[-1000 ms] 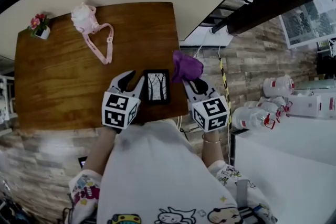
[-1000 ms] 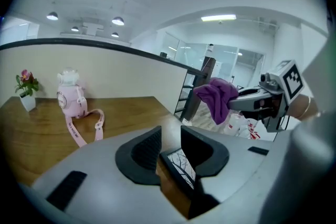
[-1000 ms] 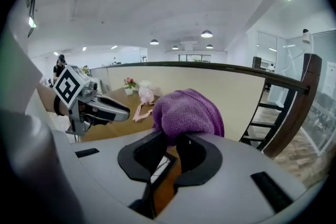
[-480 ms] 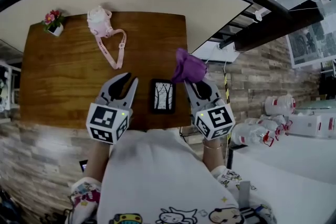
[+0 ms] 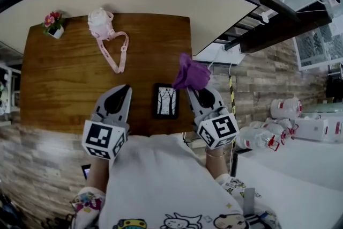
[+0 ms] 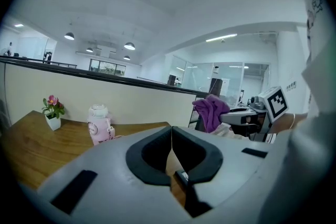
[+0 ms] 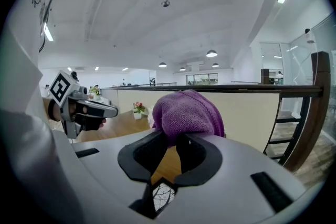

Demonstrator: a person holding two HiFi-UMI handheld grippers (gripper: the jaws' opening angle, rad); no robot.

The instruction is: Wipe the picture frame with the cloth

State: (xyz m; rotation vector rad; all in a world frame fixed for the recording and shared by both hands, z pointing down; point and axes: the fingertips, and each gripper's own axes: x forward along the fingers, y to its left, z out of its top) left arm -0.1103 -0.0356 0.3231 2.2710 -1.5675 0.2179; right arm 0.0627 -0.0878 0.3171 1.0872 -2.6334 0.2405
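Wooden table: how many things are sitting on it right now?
3: a potted flower at its far left corner, a pink bottle with a strap next to that, and the picture frame near the front edge. None looks hidden.

Left gripper (image 5: pixel 125 88): jaws pressed together along their tips, nothing between them. Right gripper (image 5: pixel 193 90): jaws clamped on the purple cloth (image 5: pixel 188 73), which bunches up just ahead of its tips. The two claws sit side by side, apart, both pointing forward and slightly down. Left forearm (image 5: pixel 97 171) and right wrist (image 5: pixel 215 155) run straight back behind each claw.
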